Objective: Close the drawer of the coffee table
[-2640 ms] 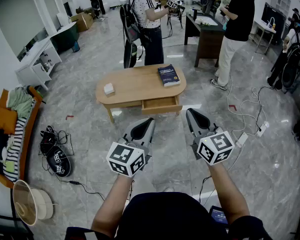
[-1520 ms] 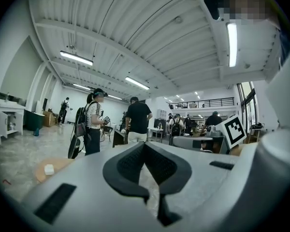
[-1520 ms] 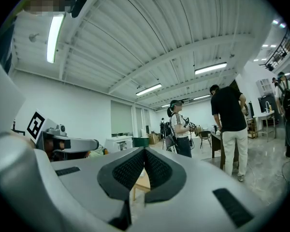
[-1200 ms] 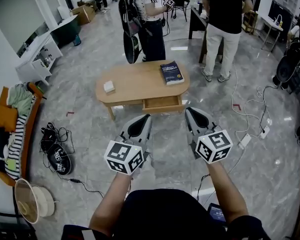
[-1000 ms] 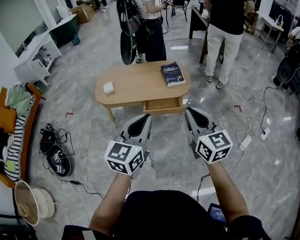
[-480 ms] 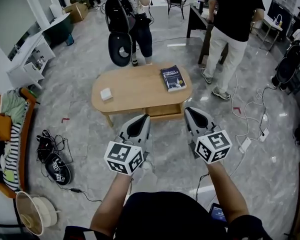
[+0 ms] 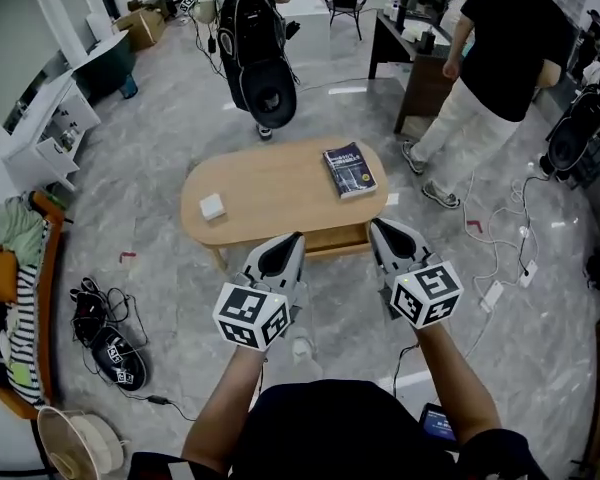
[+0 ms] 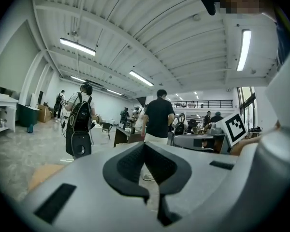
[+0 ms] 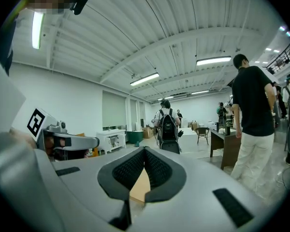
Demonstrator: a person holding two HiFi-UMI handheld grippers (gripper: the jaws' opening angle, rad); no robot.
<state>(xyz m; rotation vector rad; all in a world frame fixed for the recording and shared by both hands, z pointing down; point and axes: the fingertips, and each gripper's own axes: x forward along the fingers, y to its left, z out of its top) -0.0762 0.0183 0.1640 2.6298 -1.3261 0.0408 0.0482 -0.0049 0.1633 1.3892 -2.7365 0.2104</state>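
The oval wooden coffee table (image 7: 276, 194) stands on the floor ahead of me in the head view. Its drawer (image 7: 336, 238) shows as a wooden strip under the near edge, between my two grippers. My left gripper (image 7: 294, 237) and right gripper (image 7: 376, 225) are held side by side just short of the table, both shut with nothing in them. In the left gripper view the fingertips (image 8: 145, 145) meet. In the right gripper view the gripper (image 9: 145, 150) has its tips touching, and the tabletop (image 9: 138, 191) shows through the gap below them.
A dark book (image 7: 349, 169) and a small white box (image 7: 212, 206) lie on the table. A person with a black backpack (image 7: 257, 56) and a person in a black shirt (image 7: 502, 63) stand beyond it by a dark desk (image 7: 412, 56). Cables (image 7: 500, 268) trail at right, shoes (image 7: 113, 340) at left.
The table has come nearer to me and lower in the view, and the drawer is now partly hidden behind the grippers. Both people have shifted. The grippers stay shut, side by side.
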